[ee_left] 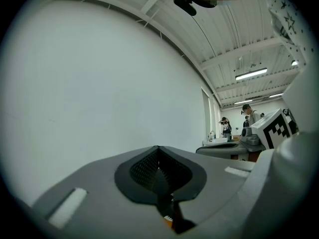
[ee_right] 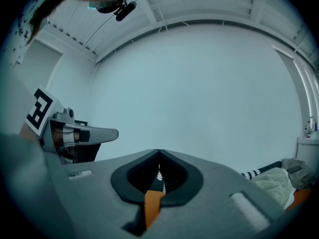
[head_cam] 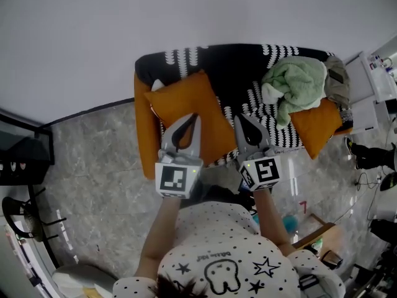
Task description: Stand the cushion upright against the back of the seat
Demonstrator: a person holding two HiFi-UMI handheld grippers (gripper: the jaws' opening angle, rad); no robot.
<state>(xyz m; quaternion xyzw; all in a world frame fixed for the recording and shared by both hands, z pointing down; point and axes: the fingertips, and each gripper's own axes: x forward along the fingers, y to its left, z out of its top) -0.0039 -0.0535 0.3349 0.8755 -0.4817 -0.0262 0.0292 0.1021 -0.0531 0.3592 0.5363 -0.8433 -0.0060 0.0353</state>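
Orange and square, the cushion point(head_cam: 186, 113) shows whole only in the head view. It sits at the left end of the sofa point(head_cam: 229, 64) seat, close to the orange left arm, with one corner toward the black-and-white patterned back. From above I cannot tell whether it lies flat or leans. Over its front right part hangs the left tool point(head_cam: 193, 118). The right tool point(head_cam: 240, 121) is just past the cushion's right edge, over the patterned seat. A green blanket point(head_cam: 294, 82) is heaped at the sofa's right end, beside a second orange cushion point(head_cam: 316, 126).

In the left gripper view, the left tool's jaws are clenched tip to tip on nothing, with a sliver of orange below them. A white wall point(ee_left: 99, 83) lies ahead, the right tool is at the right edge, and people point(ee_left: 247, 116) stand far off.

In the right gripper view, the right tool is likewise clenched and empty. Orange and a strip of pattern show through its gap, the left tool is at the left, and the blanket is at the lower right.
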